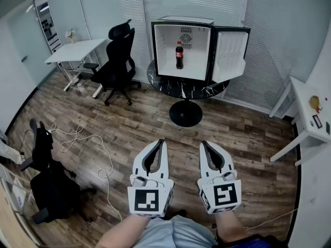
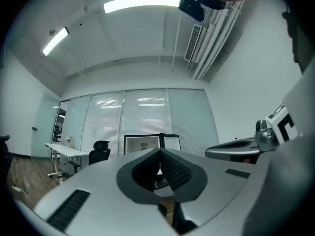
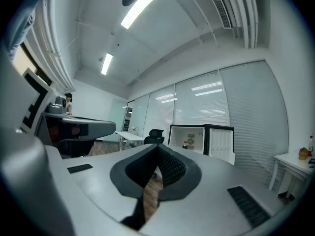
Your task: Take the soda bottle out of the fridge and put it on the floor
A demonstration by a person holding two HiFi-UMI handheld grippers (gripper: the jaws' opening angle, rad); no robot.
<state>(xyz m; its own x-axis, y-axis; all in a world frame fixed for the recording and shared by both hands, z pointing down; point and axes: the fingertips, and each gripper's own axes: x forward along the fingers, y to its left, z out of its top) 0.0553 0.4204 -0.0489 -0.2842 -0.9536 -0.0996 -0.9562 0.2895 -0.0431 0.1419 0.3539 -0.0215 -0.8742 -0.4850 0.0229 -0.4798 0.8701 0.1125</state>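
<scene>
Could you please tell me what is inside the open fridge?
One soda bottle stands upright in the fridge; nothing else shows. The shelves of its door are too small to judge.

From head height, one camera looks steeply down the brown plank floor [image 1: 129, 128] to the far open white fridge [image 1: 182, 48]. Low cameras on the left gripper [image 1: 162, 142] and right gripper [image 1: 203, 143] tilt upward, sharing that distant fridge.

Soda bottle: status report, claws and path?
Both shut, empty: left claw, right claw. In fridge, door open: bottle upright, untouched. Bare floor ahead; cable off left.
</scene>
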